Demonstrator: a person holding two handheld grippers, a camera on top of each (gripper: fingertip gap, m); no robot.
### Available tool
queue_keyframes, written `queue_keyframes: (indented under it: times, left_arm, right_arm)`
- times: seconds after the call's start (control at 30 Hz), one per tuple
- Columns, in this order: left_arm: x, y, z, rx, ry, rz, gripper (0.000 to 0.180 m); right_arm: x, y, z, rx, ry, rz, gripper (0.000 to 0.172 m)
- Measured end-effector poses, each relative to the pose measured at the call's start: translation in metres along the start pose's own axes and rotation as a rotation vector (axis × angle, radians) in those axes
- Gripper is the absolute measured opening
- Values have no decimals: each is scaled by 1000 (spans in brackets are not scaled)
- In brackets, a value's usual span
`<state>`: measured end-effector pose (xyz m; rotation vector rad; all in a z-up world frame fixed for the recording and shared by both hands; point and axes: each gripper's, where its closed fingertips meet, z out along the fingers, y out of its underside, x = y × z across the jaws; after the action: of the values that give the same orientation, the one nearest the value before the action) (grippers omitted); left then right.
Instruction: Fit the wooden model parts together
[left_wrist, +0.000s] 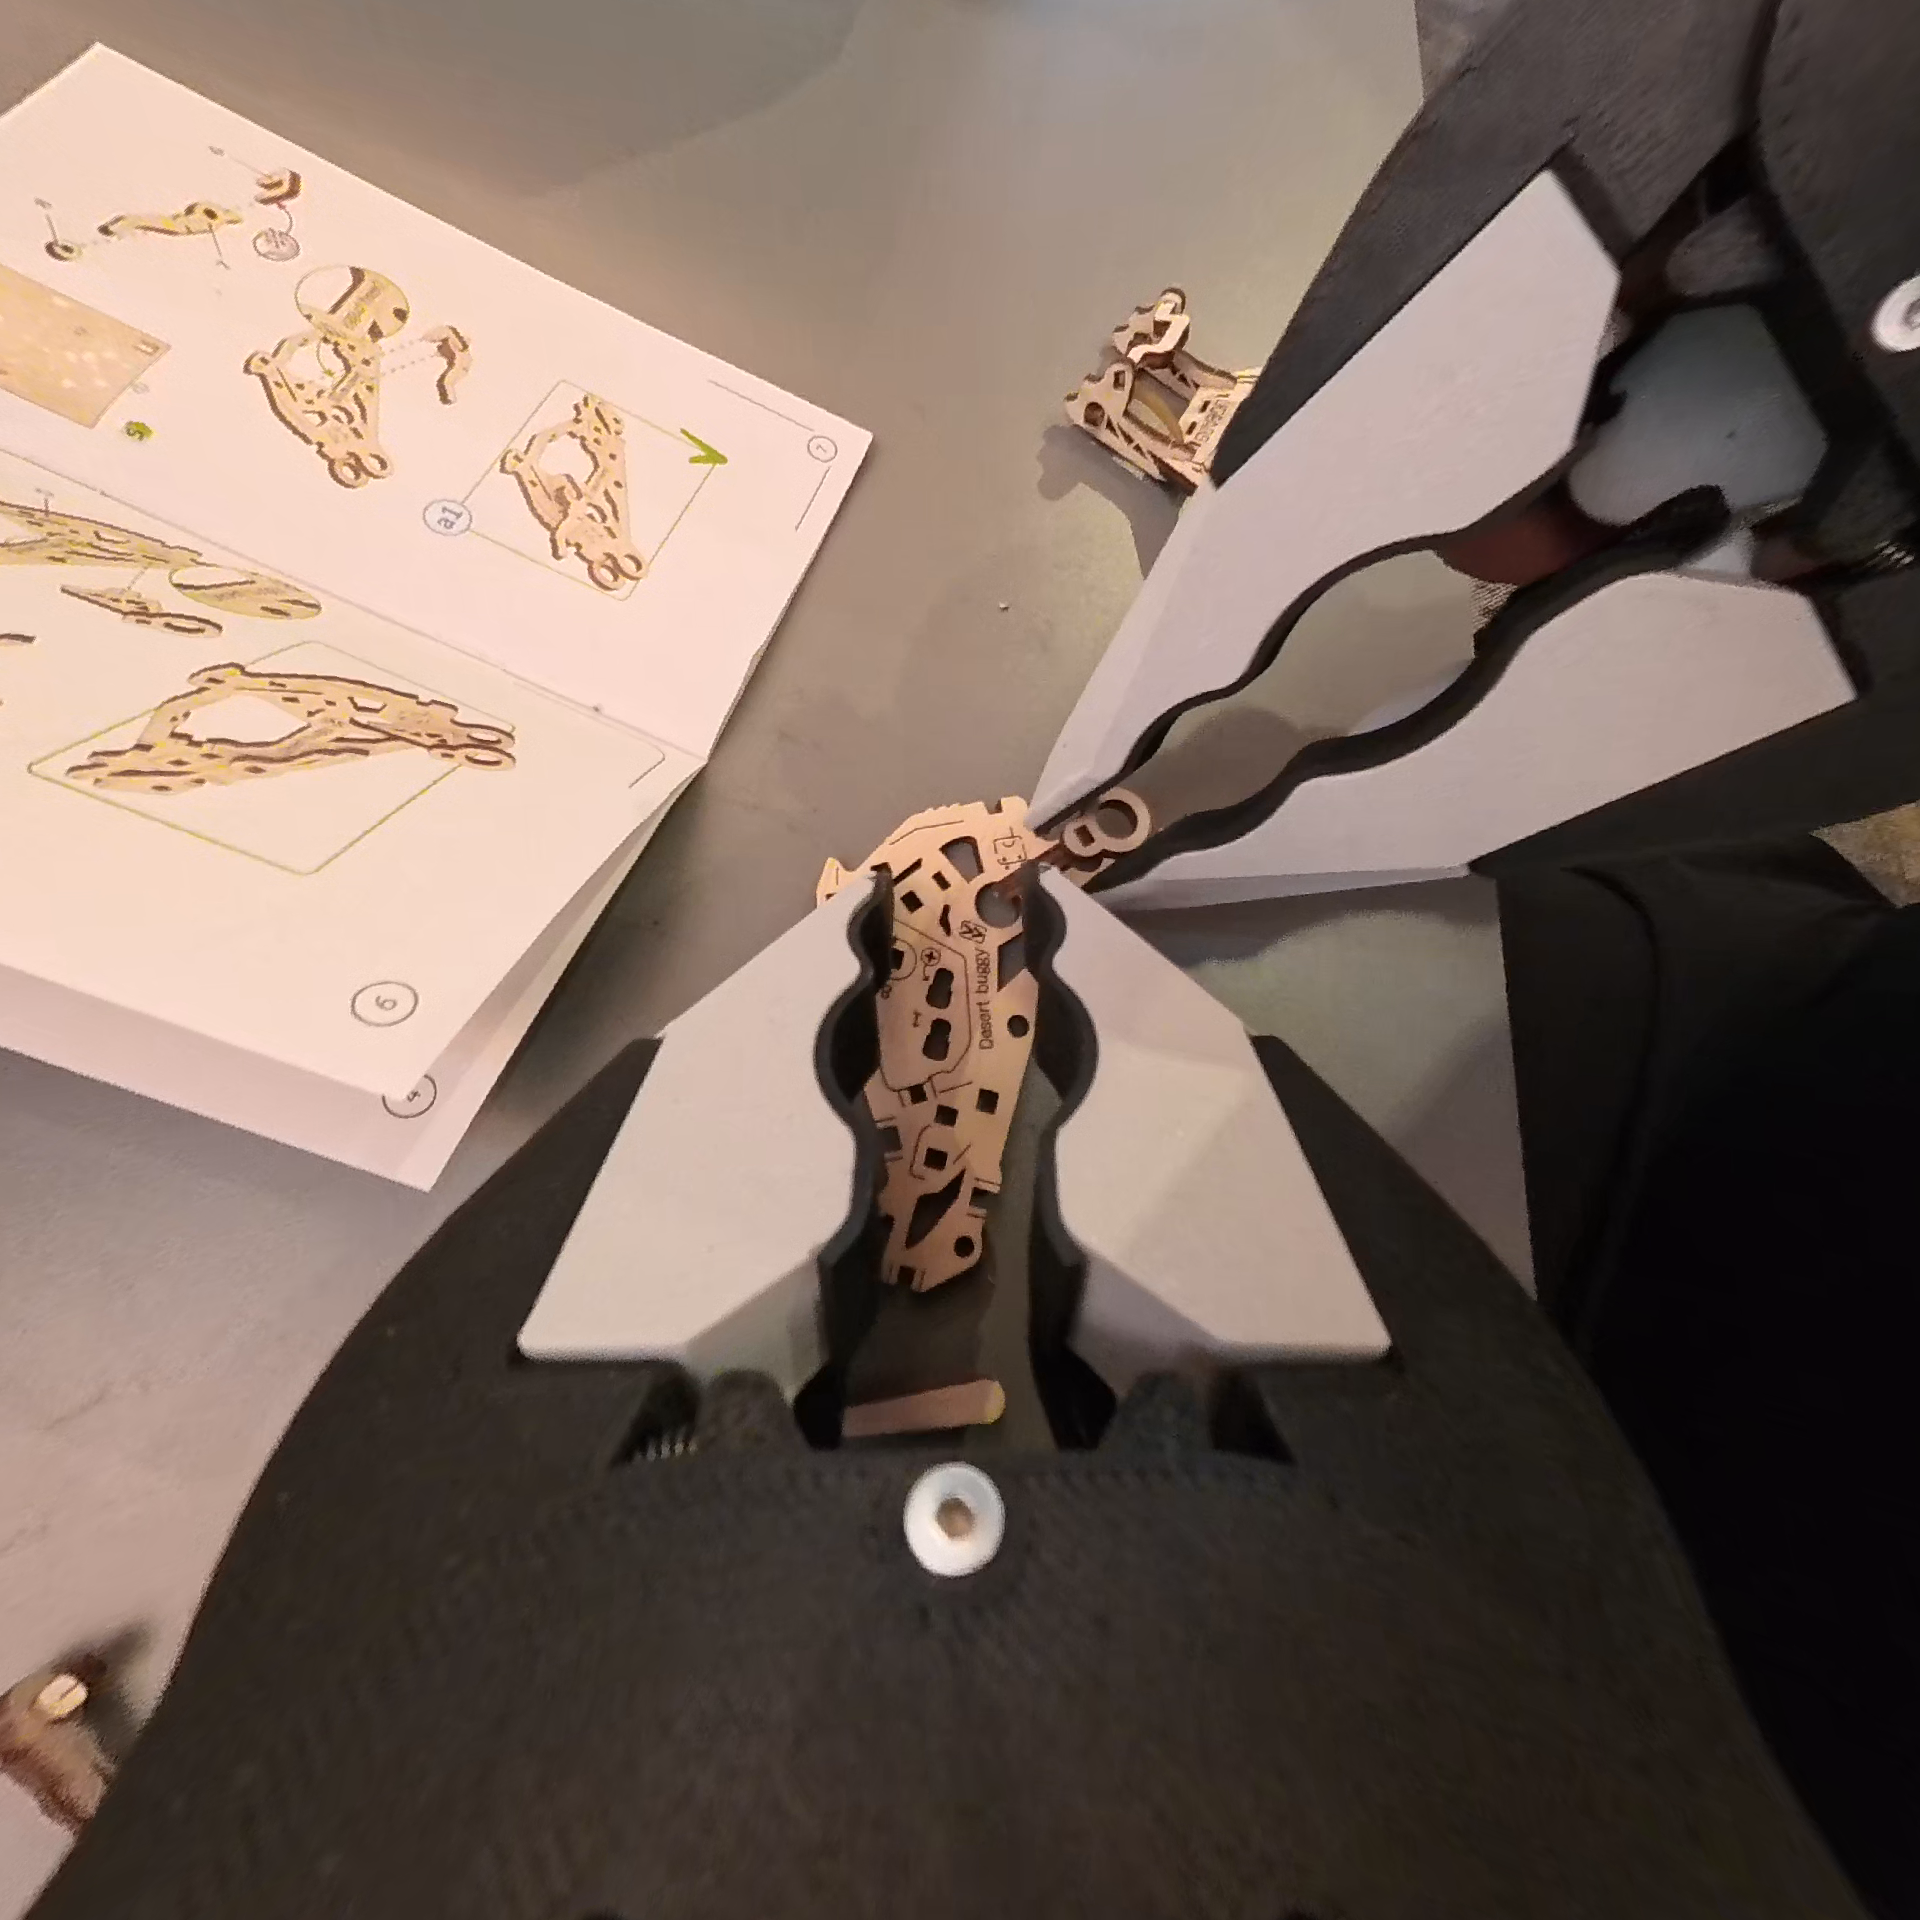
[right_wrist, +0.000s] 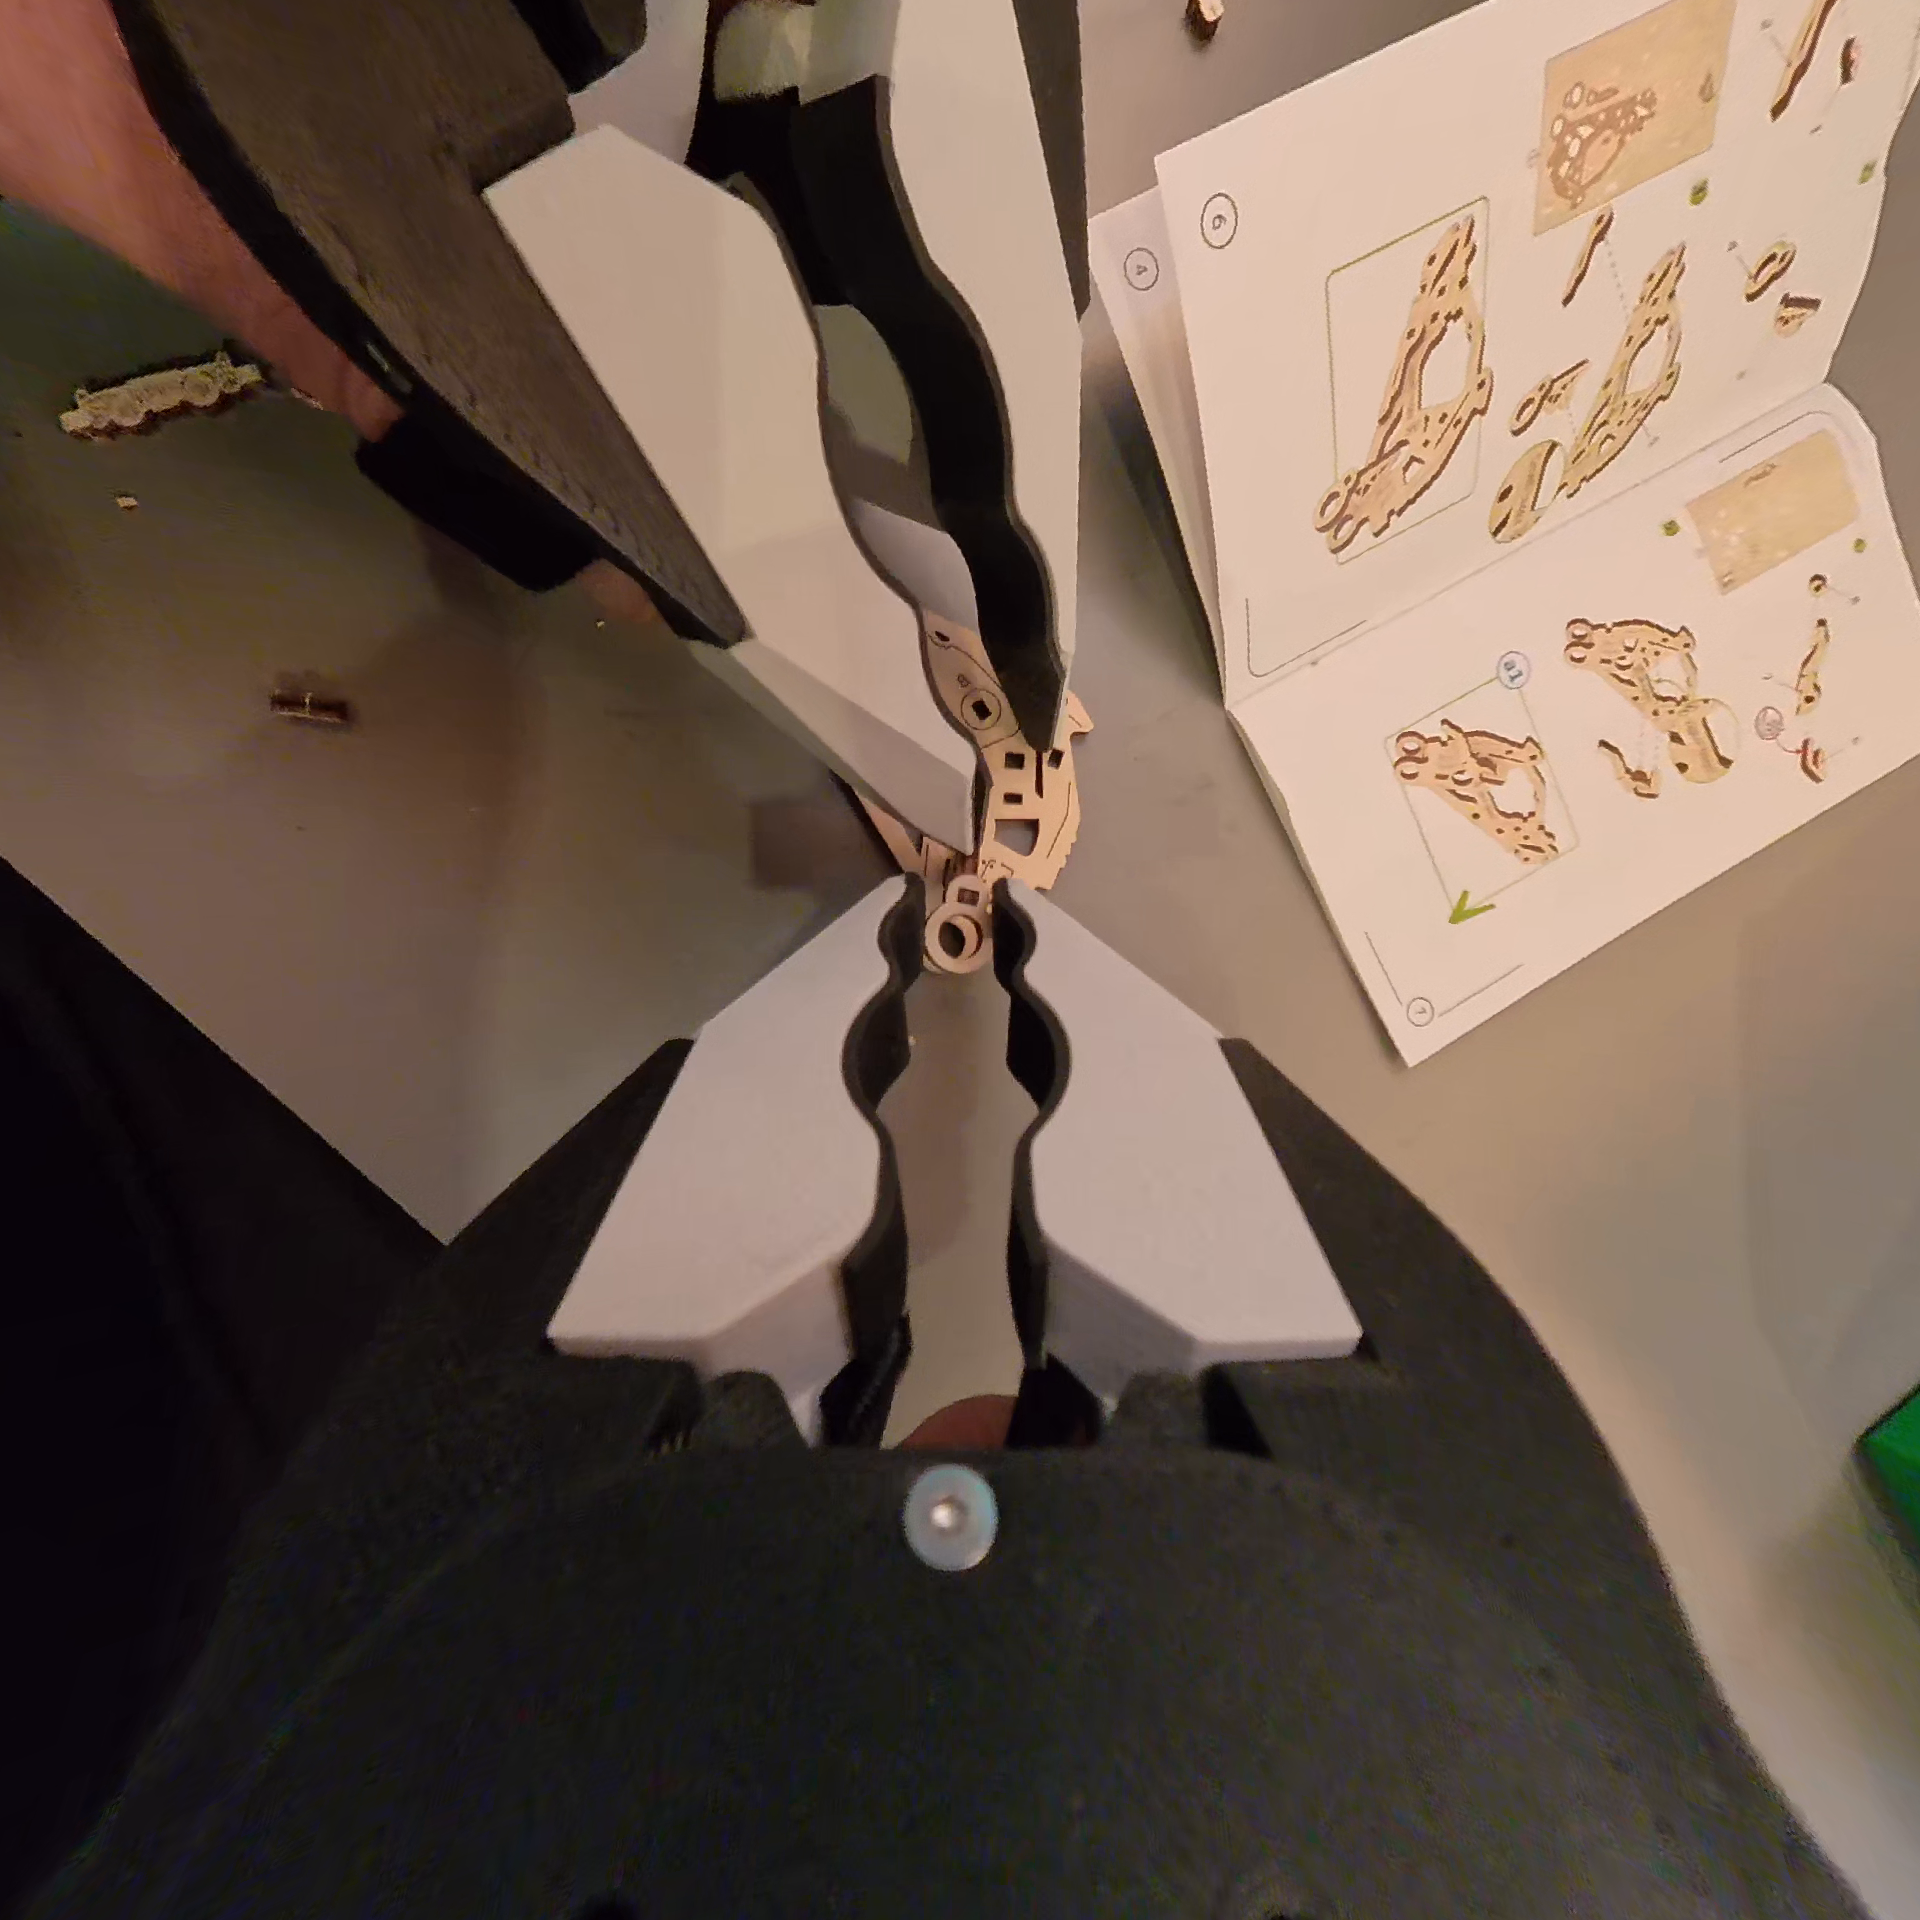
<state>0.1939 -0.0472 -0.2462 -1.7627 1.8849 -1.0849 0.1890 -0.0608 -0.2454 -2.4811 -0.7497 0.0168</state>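
At the centre of the left wrist frame, the left gripper (left_wrist: 961, 894) has its jaws clenched on a flat, pale wooden model panel with cut-out slots (left_wrist: 940, 1049). The right gripper (right_wrist: 956, 914), entering that frame from the upper right, pinches a small pale wooden ring-ended piece (right_wrist: 958, 930), its stem meeting the panel's edge. An open white instruction booklet (left_wrist: 343, 582) lies at the upper left on the grey counter (left_wrist: 935, 312), a small assembled wooden part (left_wrist: 1148, 400) near the upper right.
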Motion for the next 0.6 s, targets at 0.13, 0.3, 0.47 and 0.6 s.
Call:
queue_keyframes:
  times: [0.13,0.3,0.47,0.6]
  left_arm:
    - [0,0,0,11,14,-12,22]
    - [1,0,0,17,26,-15,24]
    - [1,0,-1,23,39,-26,24]
    - [1,-1,-1,26,43,-33,23]
  right_arm:
    - [-1,-2,0,19,-15,-17,10]
    - [-1,-3,0,25,-34,-36,10]
    - [-2,-4,0,43,-58,-25,10]
    - [-1,-5,0,52,-61,-5,10]
